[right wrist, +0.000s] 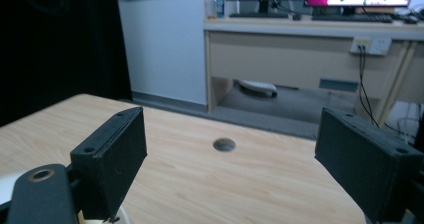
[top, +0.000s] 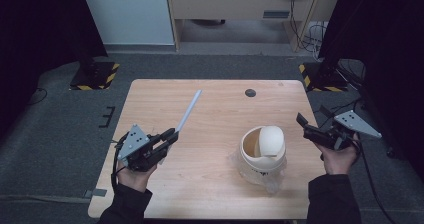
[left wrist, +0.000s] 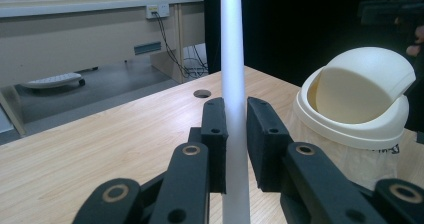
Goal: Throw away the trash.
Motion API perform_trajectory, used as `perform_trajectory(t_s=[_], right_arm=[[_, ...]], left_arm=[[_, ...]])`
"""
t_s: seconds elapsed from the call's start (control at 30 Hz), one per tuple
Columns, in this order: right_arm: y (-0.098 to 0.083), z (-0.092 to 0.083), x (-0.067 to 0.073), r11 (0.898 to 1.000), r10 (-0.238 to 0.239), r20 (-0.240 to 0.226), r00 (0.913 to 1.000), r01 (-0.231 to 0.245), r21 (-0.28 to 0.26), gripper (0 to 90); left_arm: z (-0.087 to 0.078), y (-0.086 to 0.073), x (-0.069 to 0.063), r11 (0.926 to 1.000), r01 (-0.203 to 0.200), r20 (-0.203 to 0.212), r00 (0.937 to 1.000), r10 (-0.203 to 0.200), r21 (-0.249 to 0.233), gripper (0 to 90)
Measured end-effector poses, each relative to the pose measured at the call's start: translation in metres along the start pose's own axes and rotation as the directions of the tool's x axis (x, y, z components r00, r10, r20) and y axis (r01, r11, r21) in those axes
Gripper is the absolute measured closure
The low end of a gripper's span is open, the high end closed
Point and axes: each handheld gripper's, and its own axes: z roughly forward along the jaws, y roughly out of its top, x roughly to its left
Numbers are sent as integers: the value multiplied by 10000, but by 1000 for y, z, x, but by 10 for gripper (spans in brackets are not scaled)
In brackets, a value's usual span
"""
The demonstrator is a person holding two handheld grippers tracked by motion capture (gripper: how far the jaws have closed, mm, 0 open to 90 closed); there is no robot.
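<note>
right gripper (right wrist: 230,154) jaws wide apart, wooden table (right wrist: 260,179), round hole (right wrist: 224,144)

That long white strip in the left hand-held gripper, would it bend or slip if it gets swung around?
The white strip looks thin and flat yet stays straight past the left hand-held gripper, so it is probably fairly stiff and light. Held near one end, it may flex or pivot. Its smooth face could slide between the pads.
</note>
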Motion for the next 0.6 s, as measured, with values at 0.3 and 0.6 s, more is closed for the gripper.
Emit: perform_trajectory(t_s=[0.3, 0.6], right_arm=[[37, -6, 39, 9969, -439, -1248, 9912, 353, -704, 157], [49, -3, 70, 9954, -618, -2161, 9744, 444, -844, 164]], left_arm=[[3, 1, -8, 9998, -119, 137, 9998, 121, -147, 780], [8, 3, -12, 9997, -37, 390, 9992, 47, -242, 779]])
